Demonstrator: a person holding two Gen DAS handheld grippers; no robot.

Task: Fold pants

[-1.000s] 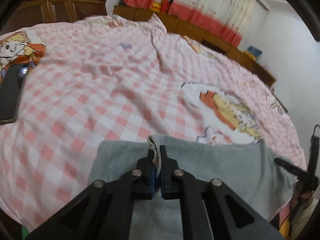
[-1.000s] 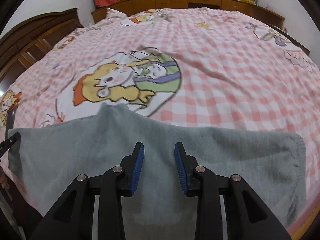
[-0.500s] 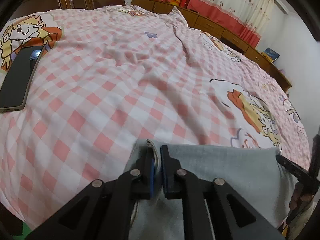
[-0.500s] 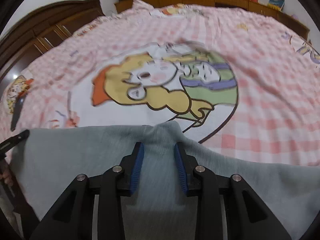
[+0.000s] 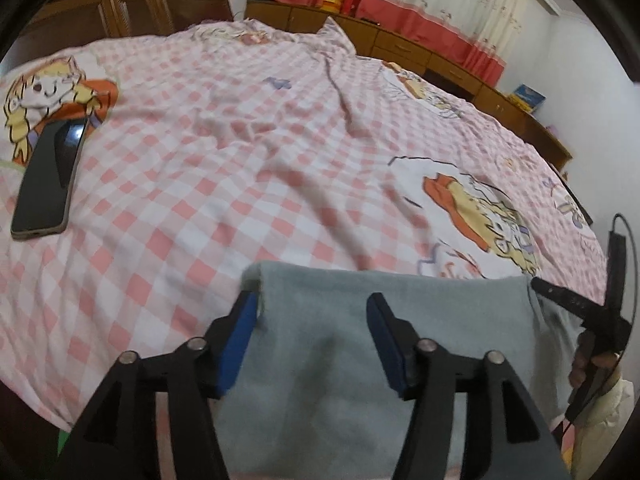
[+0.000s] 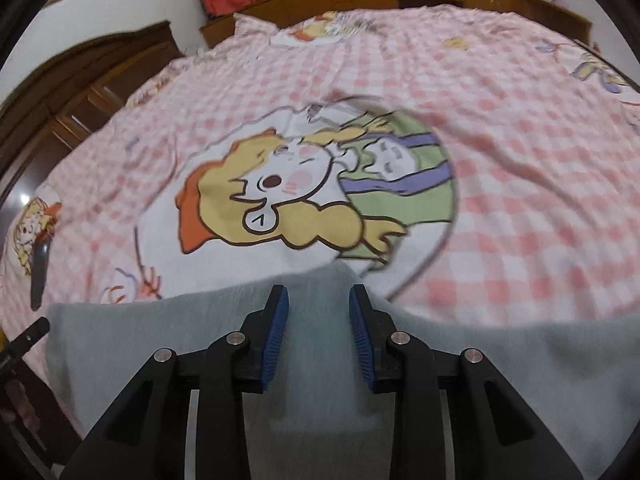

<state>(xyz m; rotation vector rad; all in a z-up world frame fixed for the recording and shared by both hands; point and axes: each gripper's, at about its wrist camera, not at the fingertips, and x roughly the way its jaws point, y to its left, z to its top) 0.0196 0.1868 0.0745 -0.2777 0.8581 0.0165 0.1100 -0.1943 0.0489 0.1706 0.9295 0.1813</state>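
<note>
Pants (image 5: 360, 344) lie folded at the bed's (image 5: 240, 168) near edge. Left gripper (image 5: 312, 316) is opening, cloth released. Right gripper (image 6: 319, 316) hovers part-spread over the fabric, grasping nothing. Risk: a finger snags the fold, dragging it open.

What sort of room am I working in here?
Most likely a bedroom: the pants lie on a bed with a pink checked cartoon sheet, a wooden wardrobe stands behind, and curtains hang beyond.
</note>
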